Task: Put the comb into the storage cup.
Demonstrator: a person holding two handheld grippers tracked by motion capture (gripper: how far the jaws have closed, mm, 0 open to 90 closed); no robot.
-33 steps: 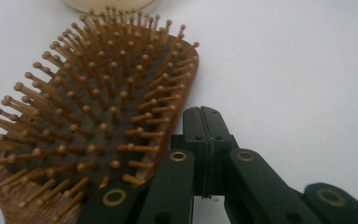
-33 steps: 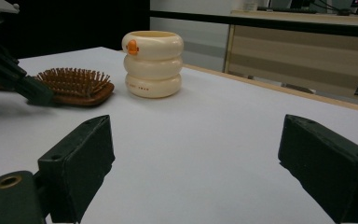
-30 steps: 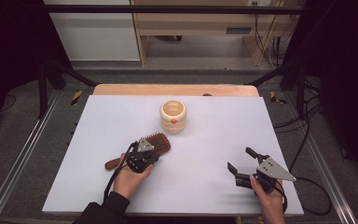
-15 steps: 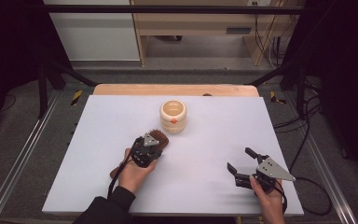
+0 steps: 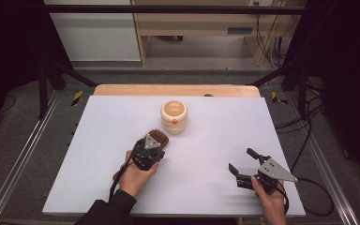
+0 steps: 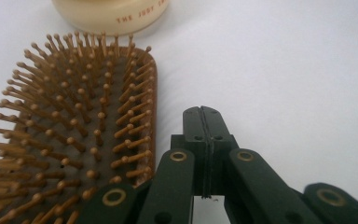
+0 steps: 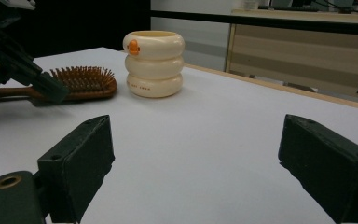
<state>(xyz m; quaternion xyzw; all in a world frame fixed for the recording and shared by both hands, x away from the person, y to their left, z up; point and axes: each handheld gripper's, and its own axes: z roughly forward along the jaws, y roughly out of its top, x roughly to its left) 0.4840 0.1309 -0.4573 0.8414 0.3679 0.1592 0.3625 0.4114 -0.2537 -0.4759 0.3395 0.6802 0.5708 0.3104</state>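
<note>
Wooden brush [image 5: 155,138]: in the high view it lies bristles-up on the white desk [image 5: 75,154], just short of the cream cup [image 5: 174,116] and to its left, handle running back under the person's left hand.
Left tool, high view [image 5: 155,149]: low over the brush, on the side of it away from the cup's left; from here I cannot tell how its jaws stand.
Right tool, high view [image 5: 243,167]: well apart from the cup, toward the near right corner, jaws spread, nothing between them.

Brush, left gripper view [image 6: 70,135]: bristles up, its far end close to the cup [image 6: 112,16].
Left tool, left gripper view [image 6: 204,126]: jaws pressed together on nothing, tips over bare desk just beside the brush's edge, not on it.

Cup, right gripper view [image 7: 154,64]: upright and apart from the brush [image 7: 81,84], which lies flat to its left.
Right tool, right gripper view [image 7: 196,163]: wide apart, only desk between the jaws, cup far ahead.

Progress, as I judge it: early. The brush is not gripped or lifted. Left to do: spread the left tool, take the brush, and move it, likely toward the cup.
</note>
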